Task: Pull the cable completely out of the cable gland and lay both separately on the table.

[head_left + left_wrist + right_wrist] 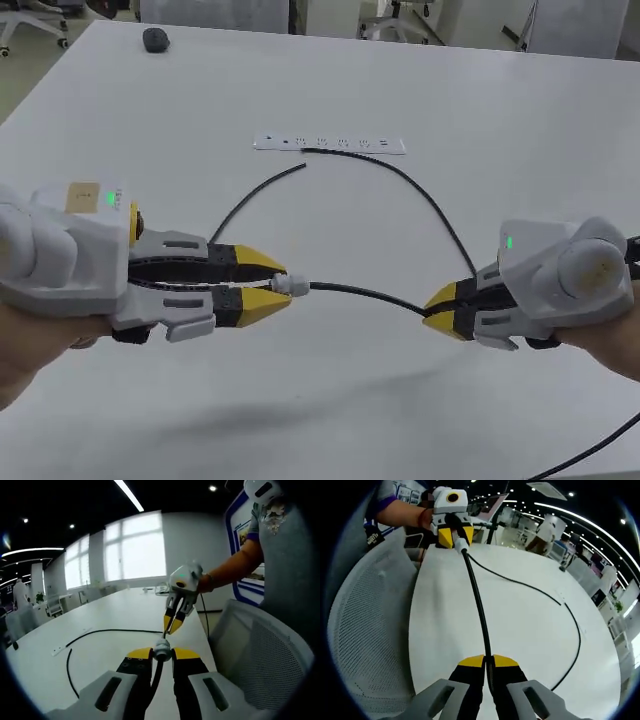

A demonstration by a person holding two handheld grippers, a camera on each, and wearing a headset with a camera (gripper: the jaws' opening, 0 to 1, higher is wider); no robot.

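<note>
On the wide, smooth desk (330, 80) little would stop a thing that is dragged. The greatest risk is judged to lie with the cable (360, 293): a long tail is seen behind the cable gland (296, 285), curving towards 11 o'clock to a free end near the power strip (330, 145), and all of it must pass through before the two are parted. If the pull is made at an angle, the tail could be jammed in the cable gland. The other side of the cable runs from 4 o'clock up to the power strip at 12 o'clock; whether it is joined there cannot be told, but the power strip could be dragged by a strong pull. A smaller risk is that the cable slips through the pinch.

The left gripper (285, 283), at 9 o'clock in the head view, is closed almost fully, its yellow tips pressed on the cable gland, which is held above the desk. The right gripper (432, 310), at 4 o'clock, is pressed together on the cable itself, and the stretch between the two is nearly taut
</note>
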